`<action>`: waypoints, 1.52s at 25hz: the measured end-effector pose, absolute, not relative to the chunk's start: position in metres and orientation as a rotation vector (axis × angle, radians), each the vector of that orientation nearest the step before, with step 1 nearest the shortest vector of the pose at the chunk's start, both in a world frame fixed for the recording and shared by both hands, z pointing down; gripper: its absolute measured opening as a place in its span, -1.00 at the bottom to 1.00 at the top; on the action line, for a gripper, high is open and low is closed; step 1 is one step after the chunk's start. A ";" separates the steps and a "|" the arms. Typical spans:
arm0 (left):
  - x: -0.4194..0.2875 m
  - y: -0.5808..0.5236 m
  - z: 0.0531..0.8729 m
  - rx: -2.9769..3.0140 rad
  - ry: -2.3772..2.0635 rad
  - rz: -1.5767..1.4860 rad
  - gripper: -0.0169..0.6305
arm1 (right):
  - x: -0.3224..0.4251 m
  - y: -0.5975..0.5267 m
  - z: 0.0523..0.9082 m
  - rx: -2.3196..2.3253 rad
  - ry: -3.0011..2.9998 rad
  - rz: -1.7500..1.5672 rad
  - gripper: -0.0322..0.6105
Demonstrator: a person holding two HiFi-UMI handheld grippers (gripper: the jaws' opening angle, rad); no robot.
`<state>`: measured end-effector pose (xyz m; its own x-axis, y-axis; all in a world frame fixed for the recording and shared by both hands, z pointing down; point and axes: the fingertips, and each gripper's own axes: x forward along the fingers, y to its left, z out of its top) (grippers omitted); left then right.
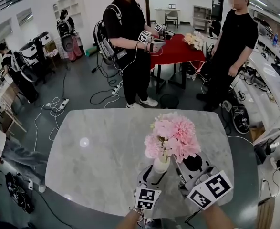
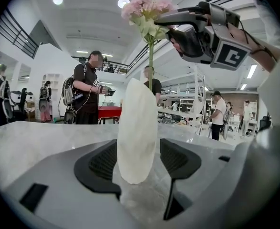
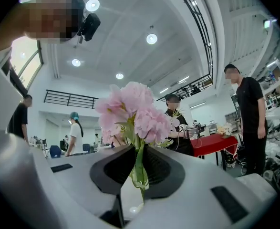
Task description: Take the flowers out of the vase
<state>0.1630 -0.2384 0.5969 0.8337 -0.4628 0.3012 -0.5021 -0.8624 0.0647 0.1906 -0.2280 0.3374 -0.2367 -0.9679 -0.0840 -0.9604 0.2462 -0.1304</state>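
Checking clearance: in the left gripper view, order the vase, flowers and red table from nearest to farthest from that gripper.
1. vase, between the jaws.
2. flowers, above, atop the stem.
3. red table, far behind, left of the vase.

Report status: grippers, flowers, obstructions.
Left gripper shut on vase. Right gripper shut on stem. Flowers not yet out of vase. Nothing in the way.
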 end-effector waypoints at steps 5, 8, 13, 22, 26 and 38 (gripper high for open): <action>0.155 -0.233 0.581 2.833 -0.773 0.363 -0.07 | 0.187 -0.225 0.325 -1.836 2.346 -0.054 -0.69; 0.151 -0.228 0.567 2.821 -0.778 0.322 -0.07 | 0.188 -0.222 0.314 -1.838 2.335 -0.029 -0.69; 0.141 -0.224 0.541 2.807 -0.776 0.291 -0.07 | 0.190 -0.220 0.292 -1.857 2.317 0.003 -0.69; 0.100 -0.245 0.483 2.805 -0.928 0.248 -0.39 | 0.177 -0.216 0.254 -1.844 2.313 0.055 -0.69; 0.076 -0.254 0.465 2.774 -1.043 0.231 -0.60 | 0.157 -0.215 0.246 -1.782 2.348 0.062 -0.69; -0.005 -0.264 0.451 2.605 -1.333 0.191 -0.89 | 0.085 -0.225 0.245 -1.528 2.511 -0.045 -0.69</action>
